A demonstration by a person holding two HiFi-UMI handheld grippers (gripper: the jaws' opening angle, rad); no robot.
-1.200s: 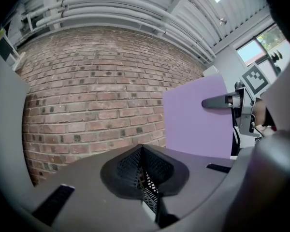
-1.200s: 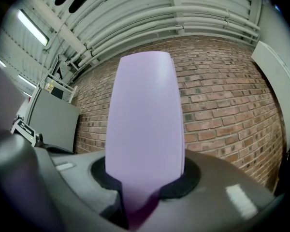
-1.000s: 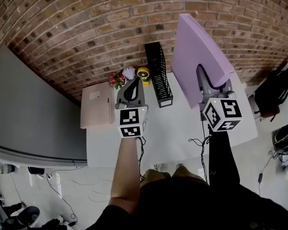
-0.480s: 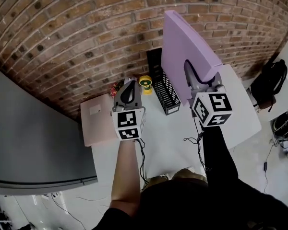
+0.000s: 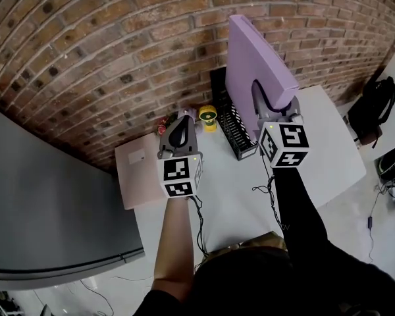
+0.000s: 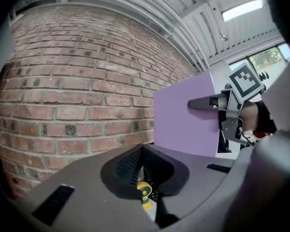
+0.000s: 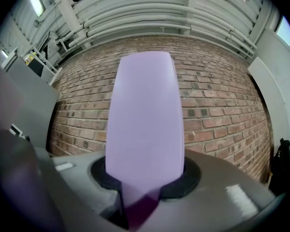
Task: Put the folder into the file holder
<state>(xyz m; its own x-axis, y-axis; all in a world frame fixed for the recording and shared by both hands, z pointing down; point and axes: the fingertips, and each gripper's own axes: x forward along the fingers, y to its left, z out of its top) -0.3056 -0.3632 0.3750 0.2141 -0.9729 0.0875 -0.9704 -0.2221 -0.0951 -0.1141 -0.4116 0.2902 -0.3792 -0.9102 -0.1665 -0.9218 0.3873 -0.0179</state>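
Note:
A large purple folder (image 5: 250, 51) stands upright on its edge in the air, with my right gripper (image 5: 259, 92) shut on its lower near edge. It hangs just above and to the right of the black mesh file holder (image 5: 232, 127), which stands on the white table (image 5: 329, 150) by the brick wall. In the right gripper view the folder (image 7: 145, 124) fills the space between the jaws. My left gripper (image 5: 180, 117) is shut and holds nothing, left of the holder. The left gripper view shows the folder (image 6: 186, 124), the file holder (image 6: 130, 164) and my right gripper (image 6: 203, 102).
A pink folder (image 5: 141, 176) lies flat at the table's left end. A small yellow object (image 5: 209, 117) and a bunch of flowers (image 5: 164, 125) stand against the wall left of the holder. A black backpack (image 5: 375, 107) sits on the floor at the right.
My right gripper has carried the purple folder left, closer to the file holder. My left gripper has moved forward toward the wall.

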